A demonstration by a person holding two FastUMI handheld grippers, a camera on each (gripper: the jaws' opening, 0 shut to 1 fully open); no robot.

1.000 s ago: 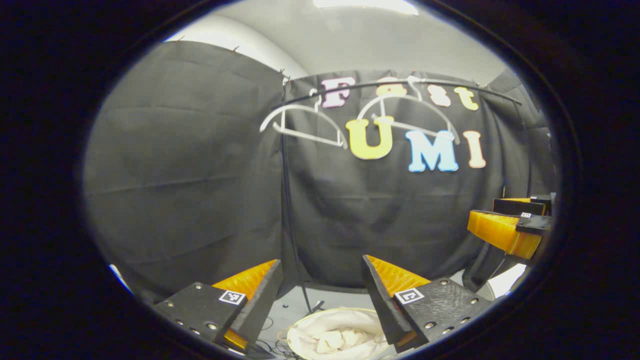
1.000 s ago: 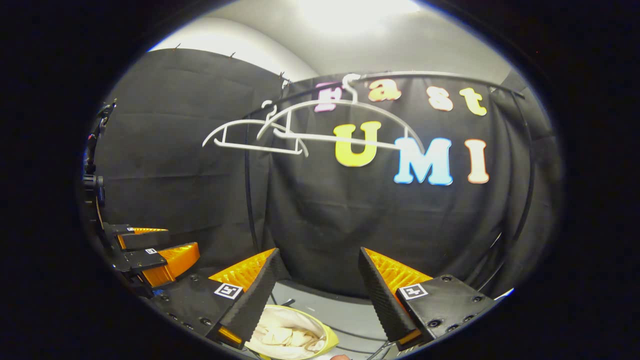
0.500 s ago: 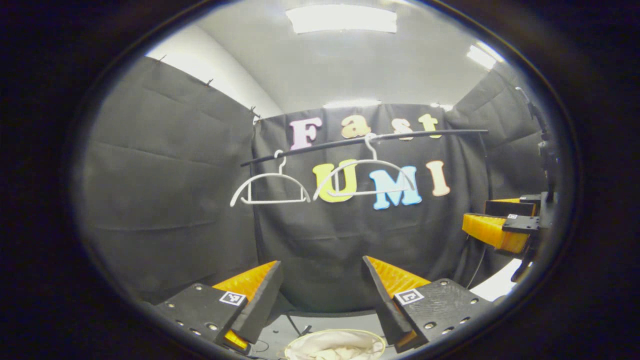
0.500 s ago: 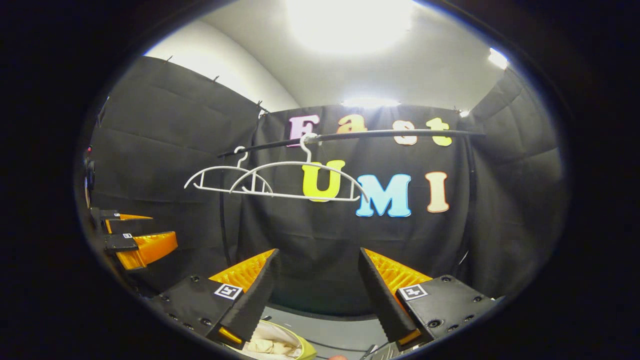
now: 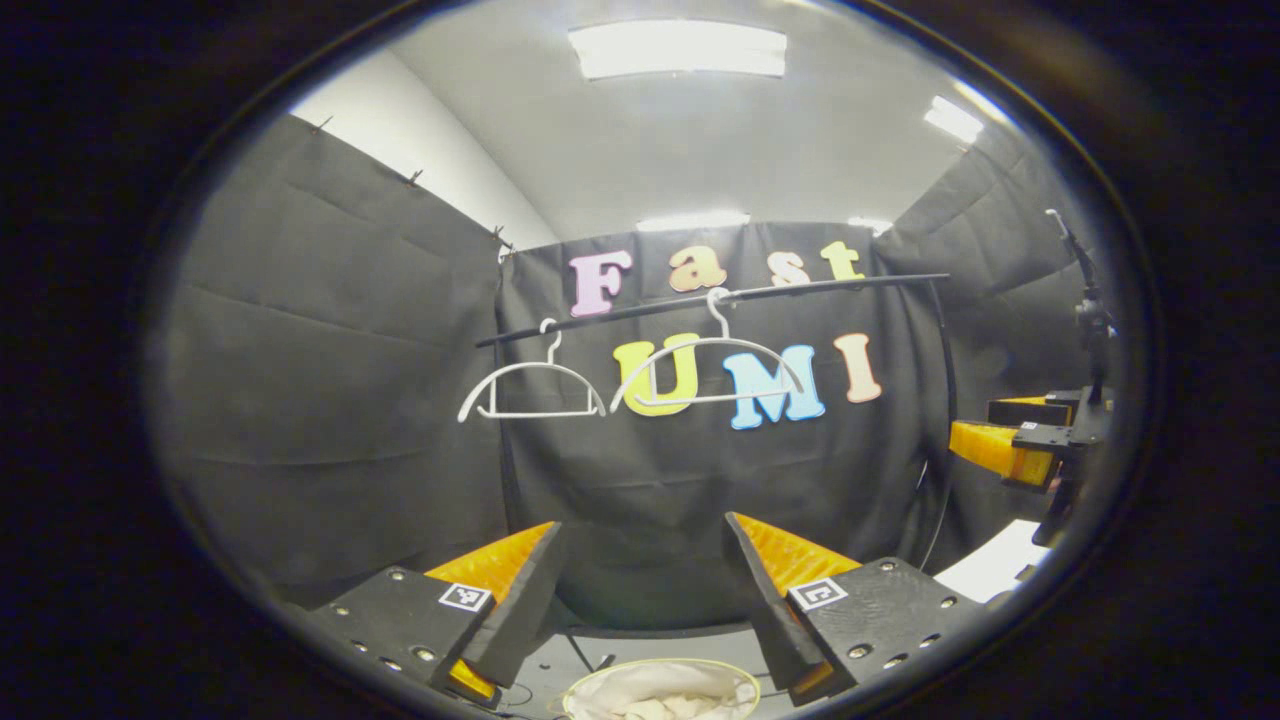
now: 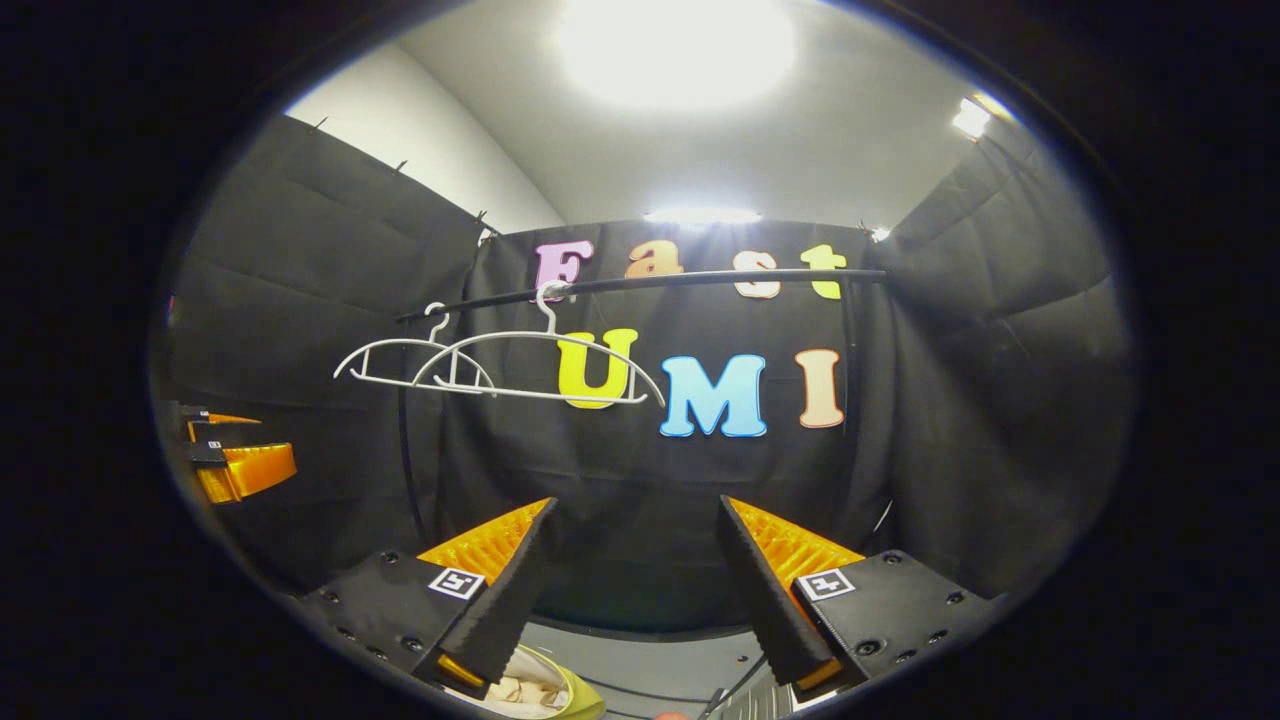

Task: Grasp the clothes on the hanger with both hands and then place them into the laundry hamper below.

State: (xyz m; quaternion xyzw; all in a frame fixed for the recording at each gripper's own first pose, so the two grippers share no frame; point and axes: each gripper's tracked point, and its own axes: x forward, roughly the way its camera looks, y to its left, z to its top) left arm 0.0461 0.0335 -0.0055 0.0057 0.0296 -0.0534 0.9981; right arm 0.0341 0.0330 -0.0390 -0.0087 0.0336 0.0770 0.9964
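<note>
Two bare white hangers [image 5: 532, 385] [image 5: 710, 365] hang side by side on a black rail [image 5: 720, 295]; in the right gripper view the hangers [image 6: 500, 365] overlap on that rail [image 6: 650, 282]. Low down sits the laundry hamper [image 5: 660, 690], round and yellow-rimmed, with pale clothes [image 5: 665, 705] crumpled inside; the right gripper view catches its edge [image 6: 535, 690]. My left gripper [image 5: 640, 600] stands open and empty above the hamper. My right gripper [image 6: 635, 590] is open and empty too. Each also appears at the side of the other's view, the right one [image 5: 1020, 440] and the left one [image 6: 230, 455].
The rail's black upright poles [image 5: 505, 470] [image 6: 405, 440] stand in front of the cloth wall. Cables [image 5: 585, 660] lie on the grey floor near the hamper. A white surface [image 5: 990, 572] sits low at the right of the left gripper view.
Both grippers have drawn back and tilted up: the rail and hangers look smaller and farther, more ceiling shows, and less of the hamper is in view. Both stayed open.
</note>
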